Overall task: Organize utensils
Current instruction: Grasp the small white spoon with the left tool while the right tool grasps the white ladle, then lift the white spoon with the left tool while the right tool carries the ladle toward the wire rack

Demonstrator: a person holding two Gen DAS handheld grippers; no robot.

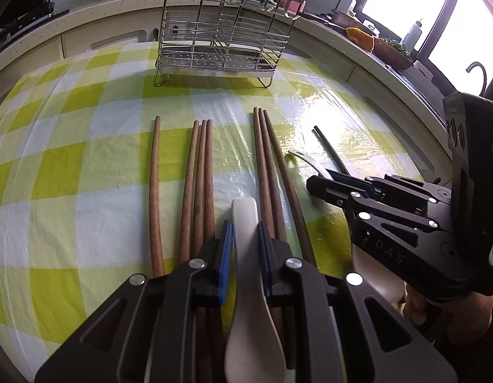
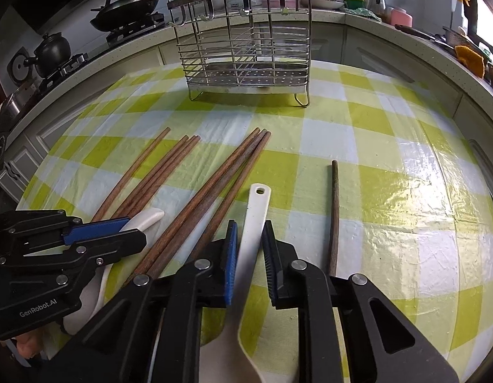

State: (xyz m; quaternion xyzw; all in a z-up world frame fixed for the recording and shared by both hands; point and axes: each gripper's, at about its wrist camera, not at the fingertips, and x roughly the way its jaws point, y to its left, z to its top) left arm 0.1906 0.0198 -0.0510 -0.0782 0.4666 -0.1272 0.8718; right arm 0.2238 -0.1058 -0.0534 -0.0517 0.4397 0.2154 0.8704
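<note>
Several brown wooden chopsticks [image 1: 200, 172] lie in groups on the checked tablecloth, also in the right wrist view [image 2: 211, 188]. My left gripper [image 1: 245, 239] is shut on the handle of a white ceramic spoon [image 1: 246, 255], which lies between the chopstick groups. My right gripper [image 2: 249, 242] straddles the handle of a white plastic spoon [image 2: 254, 223] with a hole at its tip; the pads sit beside it with small gaps. A single dark stick [image 2: 334, 217] lies right of it. A wire utensil rack [image 1: 224, 28] stands at the table's far side.
The table has a green, white and yellow checked cloth [image 2: 390, 191]. Behind it runs a kitchen counter with a stove, a wok [image 2: 128, 6] and a black pot [image 2: 51, 52] at the left, and bottles and dishes by the window at the right.
</note>
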